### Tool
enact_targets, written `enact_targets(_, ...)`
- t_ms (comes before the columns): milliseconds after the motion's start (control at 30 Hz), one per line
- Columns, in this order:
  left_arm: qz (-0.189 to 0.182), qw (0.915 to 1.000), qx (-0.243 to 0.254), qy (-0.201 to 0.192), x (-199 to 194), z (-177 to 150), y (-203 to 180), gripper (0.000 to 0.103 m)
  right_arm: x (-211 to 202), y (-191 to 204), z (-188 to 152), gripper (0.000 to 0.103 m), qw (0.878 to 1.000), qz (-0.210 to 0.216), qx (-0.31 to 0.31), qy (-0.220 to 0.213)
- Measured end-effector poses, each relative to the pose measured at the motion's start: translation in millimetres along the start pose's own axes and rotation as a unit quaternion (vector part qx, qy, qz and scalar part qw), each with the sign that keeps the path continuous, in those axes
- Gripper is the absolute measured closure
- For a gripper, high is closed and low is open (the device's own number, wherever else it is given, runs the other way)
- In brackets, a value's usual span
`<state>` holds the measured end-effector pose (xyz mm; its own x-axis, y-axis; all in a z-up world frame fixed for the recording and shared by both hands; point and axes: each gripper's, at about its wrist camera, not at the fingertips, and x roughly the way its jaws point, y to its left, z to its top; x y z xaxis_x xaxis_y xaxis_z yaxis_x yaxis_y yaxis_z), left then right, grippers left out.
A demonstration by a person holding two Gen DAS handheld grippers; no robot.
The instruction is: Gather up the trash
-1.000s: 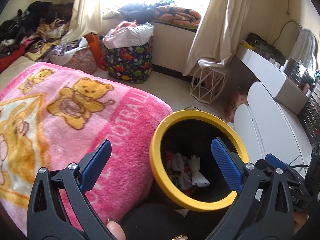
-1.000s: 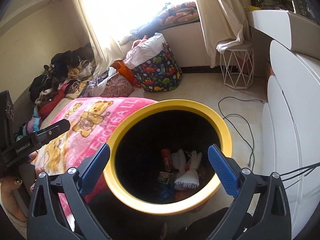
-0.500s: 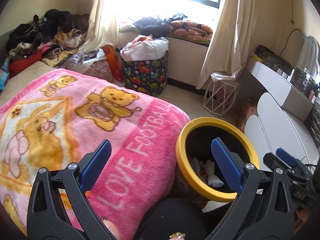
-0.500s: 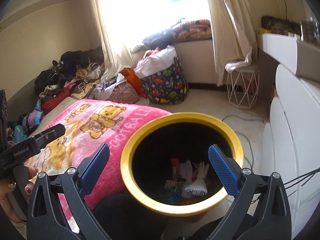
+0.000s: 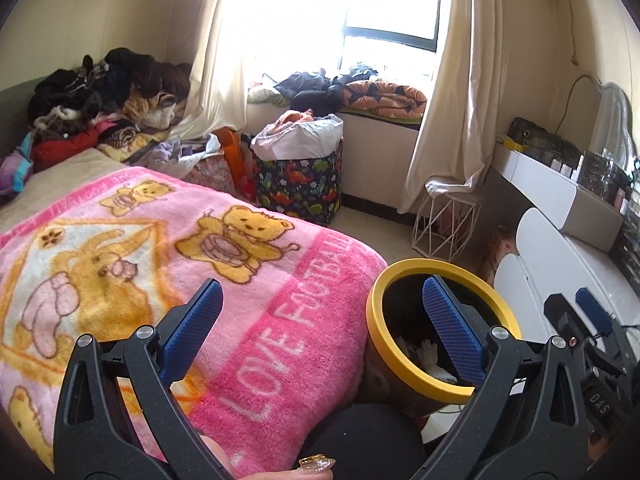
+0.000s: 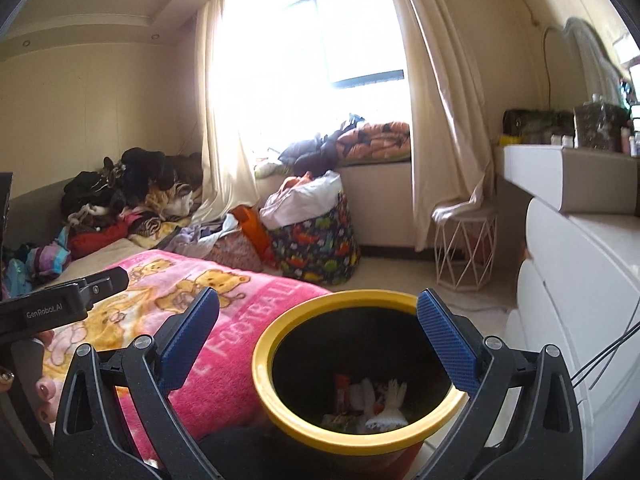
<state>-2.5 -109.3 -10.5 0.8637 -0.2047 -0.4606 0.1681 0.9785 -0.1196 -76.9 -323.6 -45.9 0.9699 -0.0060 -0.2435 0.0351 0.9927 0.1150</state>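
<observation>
While only right wrist shows bin (image 6: 340, 442) trash (image 6: 374, 402) clearly, both grippers gape.

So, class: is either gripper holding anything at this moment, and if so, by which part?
Nothing is held. The left gripper is open above the pink blanket, and the right gripper is open over the yellow-rimmed bin.
</observation>
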Motion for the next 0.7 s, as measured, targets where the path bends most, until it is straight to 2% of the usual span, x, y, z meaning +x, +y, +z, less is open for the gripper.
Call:
enact_targets(333,0.005,1.0,0.005,0.004,5.1,-6.5,2.1,0.011,4.3,-2.8,-6.7,0.007,1.0,-0.022,0.0,0.004)
enact_targets(700,0.006,1.0,0.004,0.003,6.3,-6.9,2.8,0.011,4.7,0.9,-10.1,0.007,1.0,-0.021,-0.005,0.006)
